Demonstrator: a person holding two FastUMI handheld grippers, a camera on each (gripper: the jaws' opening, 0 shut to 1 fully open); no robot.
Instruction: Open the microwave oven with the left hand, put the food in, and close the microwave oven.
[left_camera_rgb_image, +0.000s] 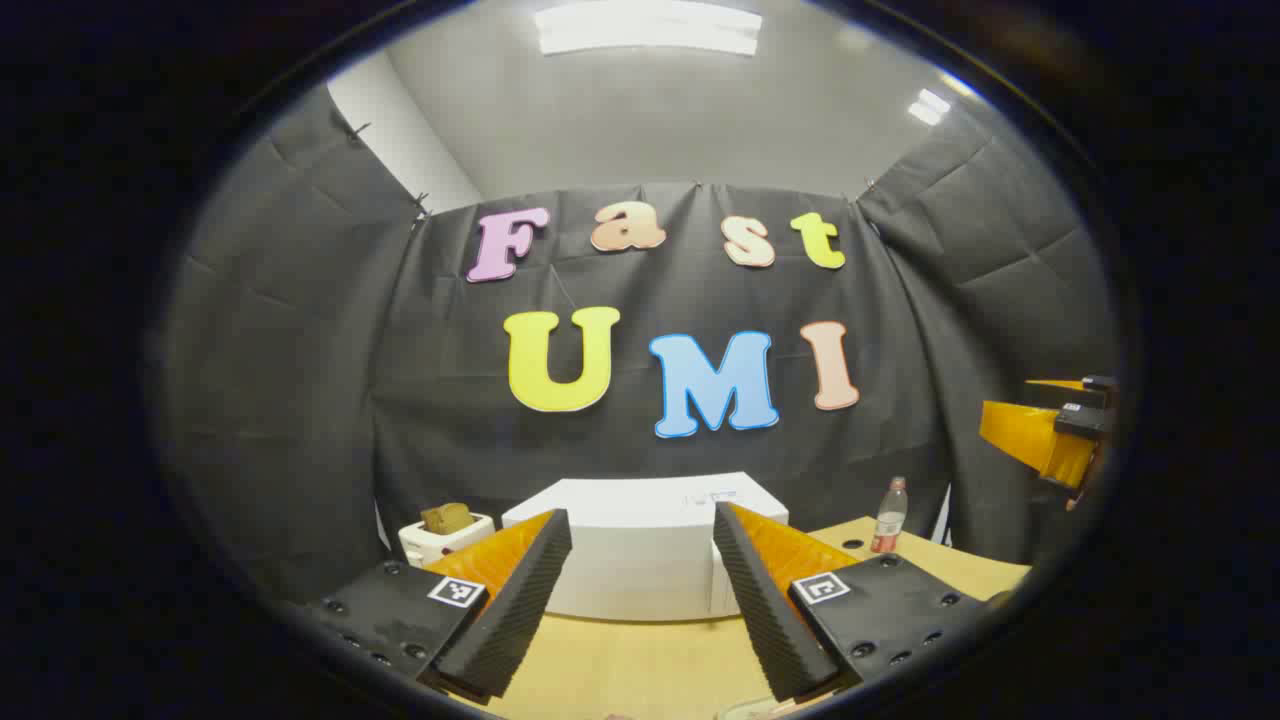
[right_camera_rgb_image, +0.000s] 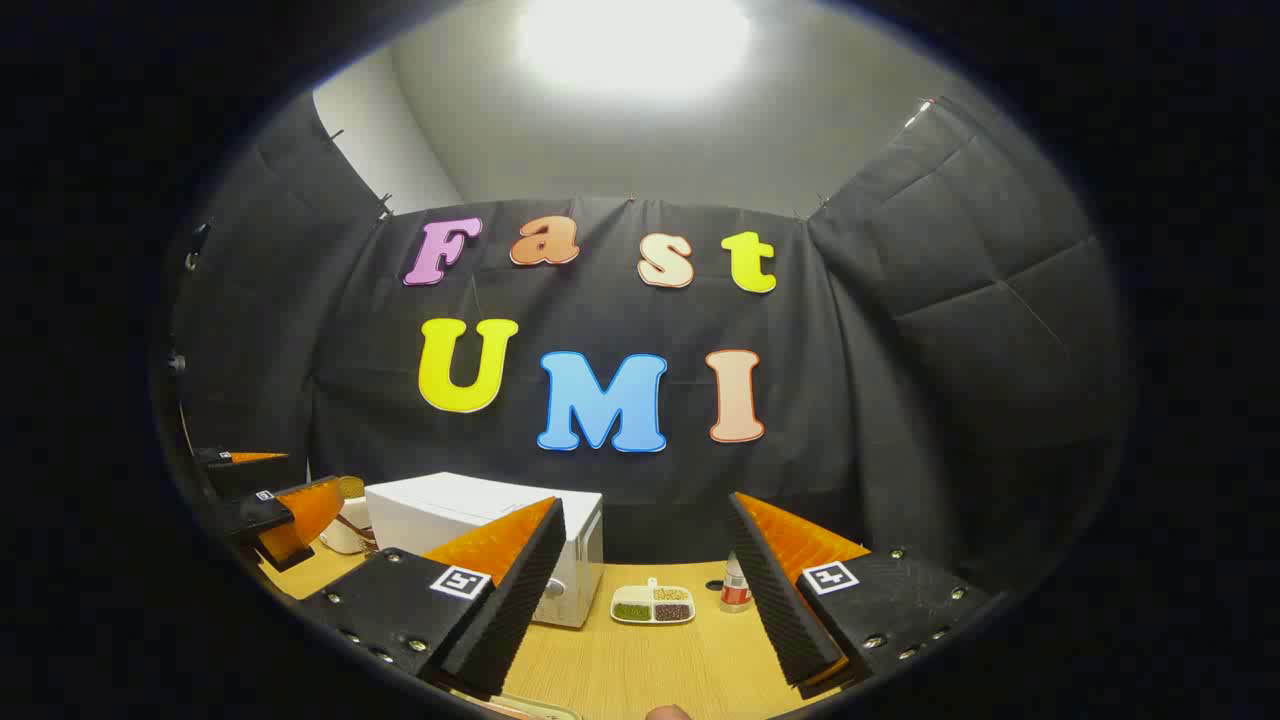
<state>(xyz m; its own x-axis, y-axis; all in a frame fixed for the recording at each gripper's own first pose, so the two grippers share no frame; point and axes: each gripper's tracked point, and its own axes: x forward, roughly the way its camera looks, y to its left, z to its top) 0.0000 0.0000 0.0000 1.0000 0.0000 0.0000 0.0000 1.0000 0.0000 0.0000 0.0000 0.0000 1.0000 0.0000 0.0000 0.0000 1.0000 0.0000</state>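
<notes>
We hold left gripper (left_camera_rgb_image: 640, 600) spread, empty, above wooden table (left_camera_rgb_image: 640, 665); white microwave (left_camera_rgb_image: 640, 545) straight ahead, door closed. Right gripper (right_camera_rgb_image: 645, 600) spread too; divided food dish (right_camera_rgb_image: 653, 605) beside microwave.

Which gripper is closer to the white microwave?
Probably left. The left gripper faces the microwave head-on, framing it between its open fingers. The right gripper sits off to the microwave's right, aimed at a small divided dish.
</notes>
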